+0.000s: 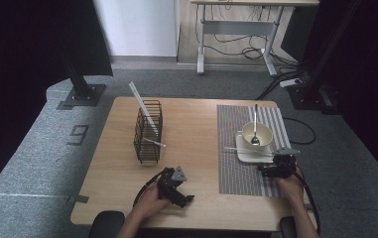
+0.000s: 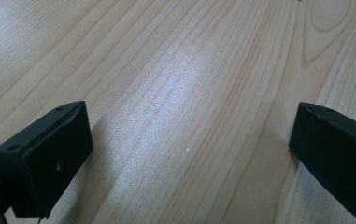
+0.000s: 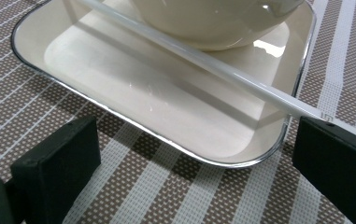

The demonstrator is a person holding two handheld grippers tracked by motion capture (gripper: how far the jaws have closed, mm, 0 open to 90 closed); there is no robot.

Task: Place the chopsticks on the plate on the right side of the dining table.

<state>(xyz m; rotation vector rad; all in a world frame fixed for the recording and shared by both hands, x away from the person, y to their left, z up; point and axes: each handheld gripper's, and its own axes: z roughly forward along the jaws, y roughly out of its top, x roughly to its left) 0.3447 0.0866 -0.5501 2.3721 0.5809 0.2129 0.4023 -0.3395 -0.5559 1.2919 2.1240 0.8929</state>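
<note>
Pale wooden counter [image 1: 196,148], on grey carpet. Carried a black wire rack [image 1: 148,132] toward the left, upright, directly on the wood. Striped mat [image 1: 238,168] laid flat over the right part, reaching the far edge. Square white plate [image 1: 248,154] sat on that mat, near its right side.

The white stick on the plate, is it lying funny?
A little. The white stick lies slanted across the square plate, propped on its rims beside the bowl, one end poking past the edge near the right gripper. Nothing looks spilled or broken.
</note>
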